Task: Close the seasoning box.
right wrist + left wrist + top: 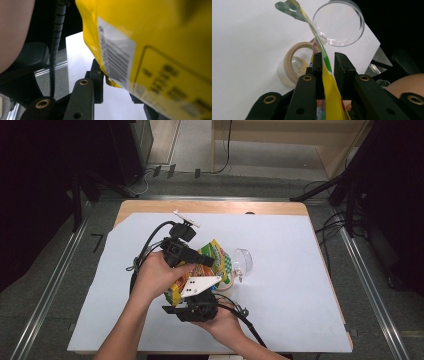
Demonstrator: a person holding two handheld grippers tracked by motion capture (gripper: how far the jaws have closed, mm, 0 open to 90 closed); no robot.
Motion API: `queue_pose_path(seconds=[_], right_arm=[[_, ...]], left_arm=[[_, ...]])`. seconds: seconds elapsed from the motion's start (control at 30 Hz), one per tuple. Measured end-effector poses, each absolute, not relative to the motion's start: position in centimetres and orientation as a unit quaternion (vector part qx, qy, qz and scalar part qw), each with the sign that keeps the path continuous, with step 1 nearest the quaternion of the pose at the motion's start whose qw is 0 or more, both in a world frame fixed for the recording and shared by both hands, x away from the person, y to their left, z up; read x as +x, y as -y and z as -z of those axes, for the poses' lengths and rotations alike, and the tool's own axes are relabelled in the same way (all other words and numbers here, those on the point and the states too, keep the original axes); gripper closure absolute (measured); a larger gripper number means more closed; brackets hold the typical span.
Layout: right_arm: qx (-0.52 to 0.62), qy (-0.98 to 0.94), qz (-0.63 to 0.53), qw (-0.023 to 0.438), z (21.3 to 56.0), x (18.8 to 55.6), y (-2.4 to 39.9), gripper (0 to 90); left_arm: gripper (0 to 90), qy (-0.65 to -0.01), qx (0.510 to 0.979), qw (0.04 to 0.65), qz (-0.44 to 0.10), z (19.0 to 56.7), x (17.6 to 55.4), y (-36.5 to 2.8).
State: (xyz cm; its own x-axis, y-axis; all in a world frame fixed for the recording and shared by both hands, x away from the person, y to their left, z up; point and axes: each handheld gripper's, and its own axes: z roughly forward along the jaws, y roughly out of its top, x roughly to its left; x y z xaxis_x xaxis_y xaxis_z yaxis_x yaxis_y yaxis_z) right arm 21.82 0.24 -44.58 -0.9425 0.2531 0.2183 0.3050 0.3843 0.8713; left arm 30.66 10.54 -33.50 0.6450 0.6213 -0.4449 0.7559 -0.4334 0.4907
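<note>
A yellow snack bag (220, 255) with a green checked top is held up over the white sheet between both grippers. My left gripper (212, 262) comes in from the left and is shut on the bag's upper edge (329, 85), which runs between its jaws (327, 56). Lower down, my right gripper (189, 295) is shut on the bag's bottom corner (112, 81); the barcode side of the bag (150, 50) hides its far jaw. Below the bag's top stands a clear jar (295, 65) with a beige rim and yellowish crumbs inside, its clear hinged lid (338, 23) flipped open.
A white sheet (280, 290) covers the wooden table (210, 207). The jar's lid (243, 261) lies just right of the bag. Black cables trail from both grippers. Dark stands and floor rails flank the table on both sides.
</note>
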Motion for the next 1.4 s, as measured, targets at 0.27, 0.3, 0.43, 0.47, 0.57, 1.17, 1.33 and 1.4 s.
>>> queue_pose_path(seconds=[0.27,0.3,0.43,0.47,0.57,1.17,1.33,1.4], right_arm=[[-0.163,0.831,0.532,0.024,44.6,21.7,-0.1,71.4],[-0.163,0.829,0.534,0.027,44.5,21.6,-0.2,71.5],[-0.161,0.827,0.538,0.03,44.4,21.7,-0.6,71.7],[-0.16,0.825,0.54,0.031,44.4,21.8,-0.8,71.7],[-0.162,0.823,0.543,0.031,44.4,21.9,-1.2,71.4],[-0.157,0.837,0.524,0.02,44.2,22.0,-0.6,73.5],[-0.157,0.836,0.526,0.022,43.9,22.0,-0.8,73.6],[-0.157,0.835,0.527,0.023,43.9,22.0,-0.8,73.6]], left_arm=[[81.1,-0.412,0.839,0.34,0.1,33.4,30.7,-10.6],[81.3,-0.411,0.84,0.34,0.099,33.4,30.7,-10.7],[82.0,-0.415,0.842,0.335,0.084,33.0,30.4,-10.9],[82.0,-0.417,0.841,0.334,0.08,33.0,30.4,-11.1],[82.0,-0.421,0.838,0.336,0.082,32.9,30.5,-11.4],[81.9,-0.419,0.835,0.342,0.102,33.4,31.6,-11.1],[81.7,-0.421,0.833,0.345,0.101,33.2,31.6,-11.3],[81.6,-0.421,0.833,0.346,0.1,33.2,31.6,-11.3]])
